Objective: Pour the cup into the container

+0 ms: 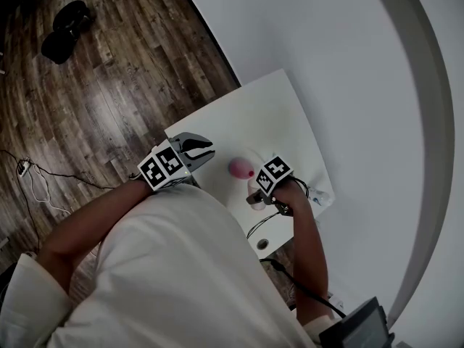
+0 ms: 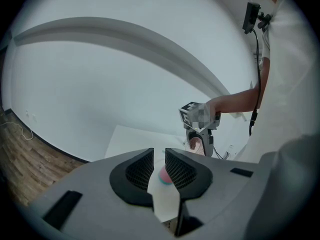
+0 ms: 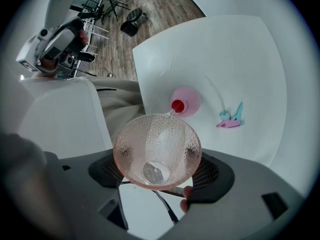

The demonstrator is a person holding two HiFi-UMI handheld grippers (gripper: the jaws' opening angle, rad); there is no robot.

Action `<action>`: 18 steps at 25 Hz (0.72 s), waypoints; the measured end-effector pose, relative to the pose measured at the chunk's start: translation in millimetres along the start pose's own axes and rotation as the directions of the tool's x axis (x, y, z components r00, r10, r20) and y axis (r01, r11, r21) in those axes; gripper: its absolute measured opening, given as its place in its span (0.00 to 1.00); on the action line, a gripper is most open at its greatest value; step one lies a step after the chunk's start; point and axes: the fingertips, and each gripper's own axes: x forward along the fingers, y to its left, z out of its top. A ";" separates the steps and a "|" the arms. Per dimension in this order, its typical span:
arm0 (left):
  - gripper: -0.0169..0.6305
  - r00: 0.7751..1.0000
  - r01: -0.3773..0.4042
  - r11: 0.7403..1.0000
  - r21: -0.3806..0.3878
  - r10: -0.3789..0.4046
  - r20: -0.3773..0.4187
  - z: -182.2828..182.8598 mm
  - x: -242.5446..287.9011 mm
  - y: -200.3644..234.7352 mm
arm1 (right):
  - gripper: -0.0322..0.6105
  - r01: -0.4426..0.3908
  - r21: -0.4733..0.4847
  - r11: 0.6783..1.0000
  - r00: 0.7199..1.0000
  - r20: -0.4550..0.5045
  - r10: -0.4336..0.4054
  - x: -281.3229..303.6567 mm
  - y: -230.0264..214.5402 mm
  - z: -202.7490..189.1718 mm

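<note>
A clear pink dimpled cup [image 3: 150, 144] is clamped between the pads of my right gripper [image 3: 157, 154], which is shut on it. The cup is tipped, with its rim just above the red mouth of the round pink container [image 3: 182, 103]. A thin streak joins the rim to that mouth. The container [image 1: 241, 168] stands on the white table between the two grippers. My left gripper [image 1: 205, 149] hovers to the container's left with nothing held, its jaws shut to a thin slit. From the left gripper view, the right gripper [image 2: 200, 145] and cup show ahead.
The small white table [image 1: 268, 114] stands against a white wall, and its left edge drops to the wooden floor [image 1: 109, 85]. A teal and pink clip [image 3: 231, 119] lies right of the container. A black cable [image 1: 255, 227] trails over the near table edge.
</note>
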 end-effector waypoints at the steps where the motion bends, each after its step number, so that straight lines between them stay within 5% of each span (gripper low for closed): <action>1: 0.13 1.000 0.001 1.000 0.000 -0.001 0.001 -0.1 -2.8 -0.9 | 0.63 -0.001 0.001 1.000 1.000 -0.001 0.001 -0.2 2.7 0.0; 18: 0.13 1.000 -0.006 1.000 0.001 0.006 0.008 -5.2 -0.4 1.3 | 0.63 -0.011 -0.009 1.000 1.000 -0.020 0.011 2.0 -2.8 7.1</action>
